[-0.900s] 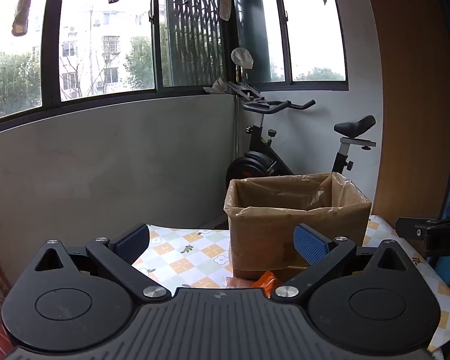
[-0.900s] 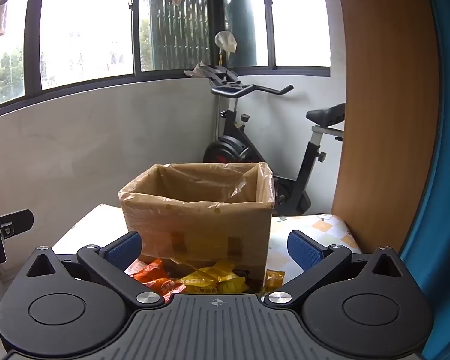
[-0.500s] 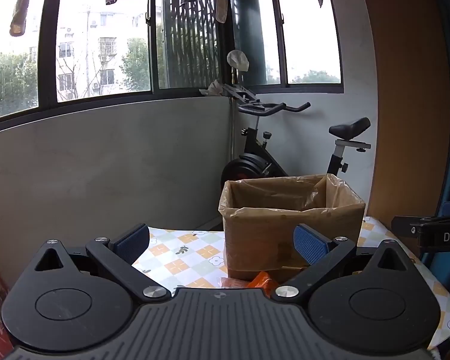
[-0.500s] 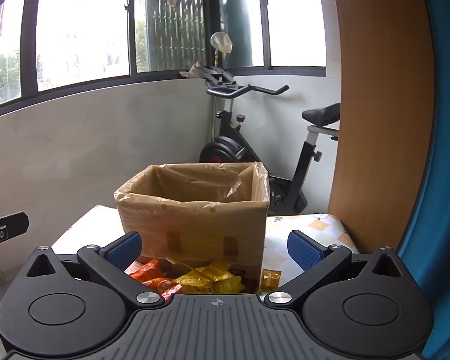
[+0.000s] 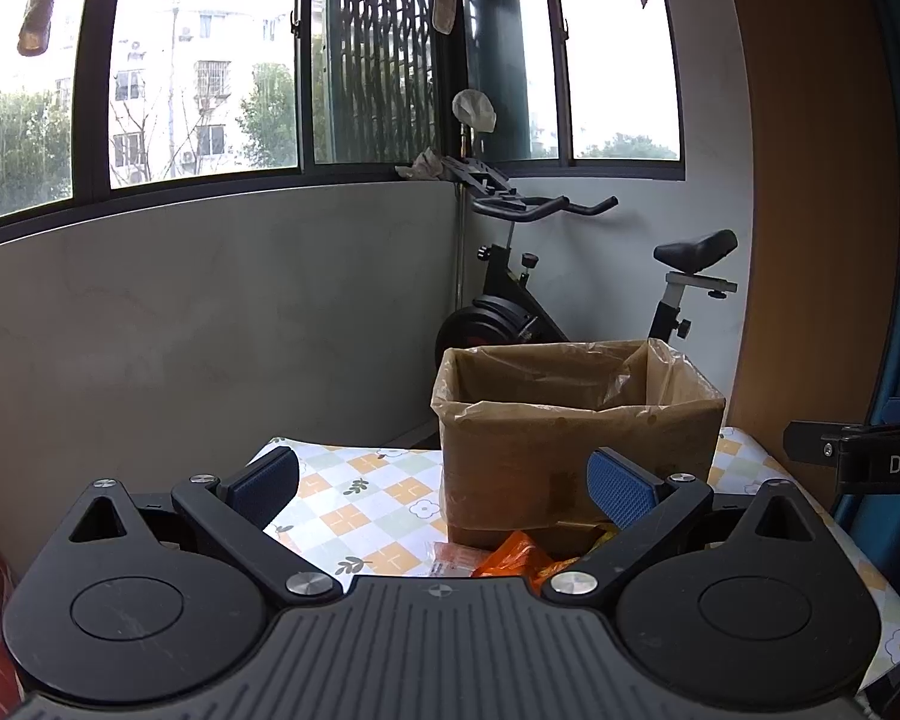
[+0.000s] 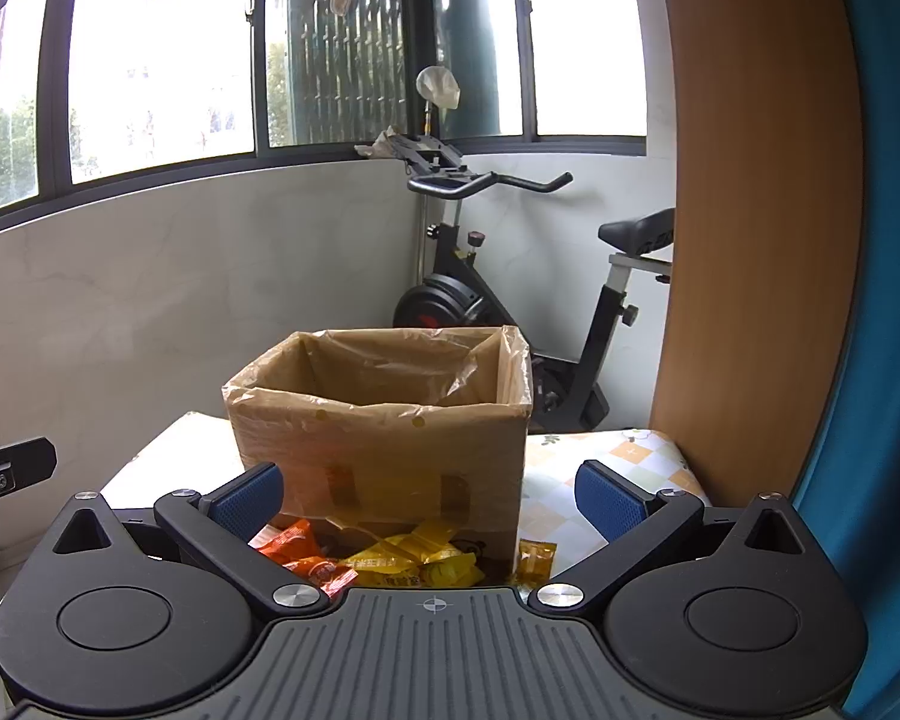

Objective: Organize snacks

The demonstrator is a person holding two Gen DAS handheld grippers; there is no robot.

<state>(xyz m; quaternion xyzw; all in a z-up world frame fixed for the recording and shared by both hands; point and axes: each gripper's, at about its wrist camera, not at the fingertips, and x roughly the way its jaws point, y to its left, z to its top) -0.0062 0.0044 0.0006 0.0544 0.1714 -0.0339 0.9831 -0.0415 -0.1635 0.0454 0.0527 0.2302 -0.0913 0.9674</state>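
Both tongs [image 5: 444, 483] [image 6: 429, 489] wide, empty | box [image 6: 384, 450] | snacks [image 6: 384, 561] at base

Both wrist fisheyes look forward, tilted slightly down, over a checkered tablecloth [image 5: 360, 498]. Left view sits left of the plastic-lined cardboard box [image 5: 576, 432]; right view faces it head-on [image 6: 384, 438], nearer. Shared: box, black exercise bike [image 5: 510, 312].

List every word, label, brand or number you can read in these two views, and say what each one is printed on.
"DAS", cut off by the frame edge: white letters on the right gripper, seen at the right of the left wrist view.
Print on the orange snack packets and yellow snack packets: too small and blurred to read.
Cardboard box: no legible text.
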